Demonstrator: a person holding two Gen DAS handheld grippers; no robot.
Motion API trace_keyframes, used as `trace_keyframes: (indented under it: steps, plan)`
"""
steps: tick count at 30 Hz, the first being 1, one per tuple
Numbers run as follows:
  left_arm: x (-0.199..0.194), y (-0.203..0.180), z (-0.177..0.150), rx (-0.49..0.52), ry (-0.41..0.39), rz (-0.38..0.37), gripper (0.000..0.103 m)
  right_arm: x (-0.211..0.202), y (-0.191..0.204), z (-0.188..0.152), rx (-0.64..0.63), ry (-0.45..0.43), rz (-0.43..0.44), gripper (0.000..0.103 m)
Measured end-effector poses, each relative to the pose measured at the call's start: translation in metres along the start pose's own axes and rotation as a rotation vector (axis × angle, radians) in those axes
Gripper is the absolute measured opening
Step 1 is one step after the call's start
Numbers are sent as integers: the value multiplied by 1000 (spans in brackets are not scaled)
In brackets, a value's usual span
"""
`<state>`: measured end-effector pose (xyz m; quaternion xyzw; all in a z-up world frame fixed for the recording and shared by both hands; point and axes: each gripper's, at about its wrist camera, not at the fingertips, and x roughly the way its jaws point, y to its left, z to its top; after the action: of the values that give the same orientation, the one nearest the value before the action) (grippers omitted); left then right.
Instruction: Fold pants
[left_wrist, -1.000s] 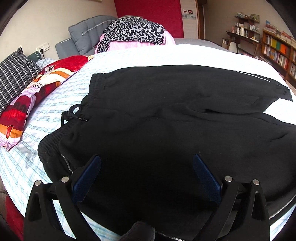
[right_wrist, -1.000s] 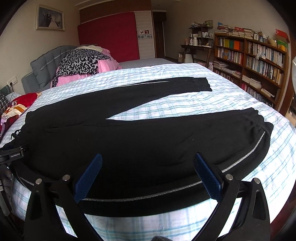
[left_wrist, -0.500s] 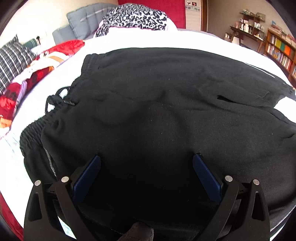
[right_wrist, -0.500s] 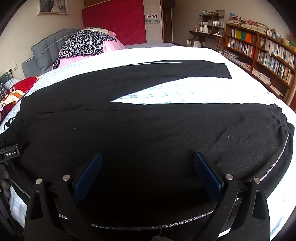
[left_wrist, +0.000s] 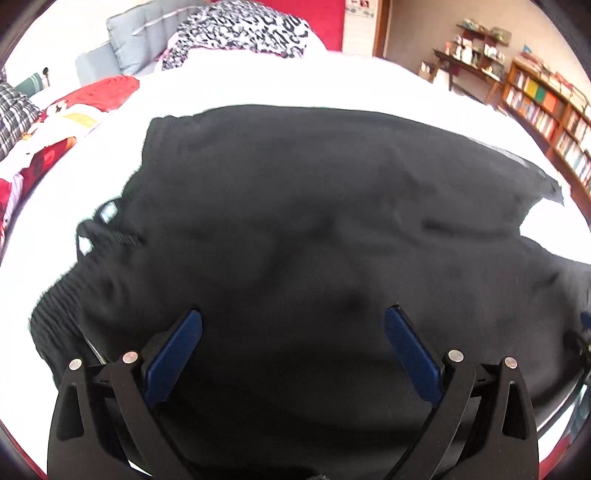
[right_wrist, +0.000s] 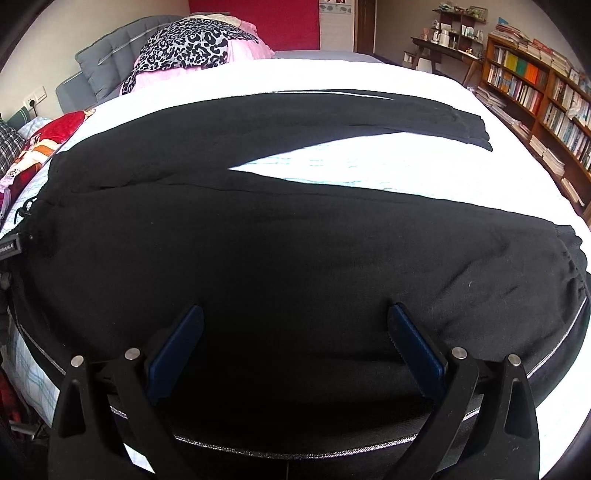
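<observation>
Both grippers, left (left_wrist: 293, 350) and right (right_wrist: 295, 347), have dropped closer over the near leg of the pants (right_wrist: 258, 229) spread on the bed (right_wrist: 424, 166), fingers wide open and empty, probably readying a grasp.

Black sweatpants (right_wrist: 295, 240) lie spread flat on the bed (right_wrist: 406, 166), legs splayed apart in a V (a thin silvery stripe down the side seam).

pants (right_wrist: 295, 240): matt blk cloth (soft) | bedsheet (right_wrist: 424, 162): woven cloth
</observation>
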<state>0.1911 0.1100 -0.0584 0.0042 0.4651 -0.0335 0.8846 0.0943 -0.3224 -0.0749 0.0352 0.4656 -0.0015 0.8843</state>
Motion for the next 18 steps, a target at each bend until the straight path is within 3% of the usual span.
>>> trace_keyframes:
  steps: [10,18]
  plan:
    - [21,66,87,-85,-42,109,98,4,-13,56,14,-64,-10,101]
    - [65,111,144,-147,20,118,98,23,-29,96,27,-79,-25,101]
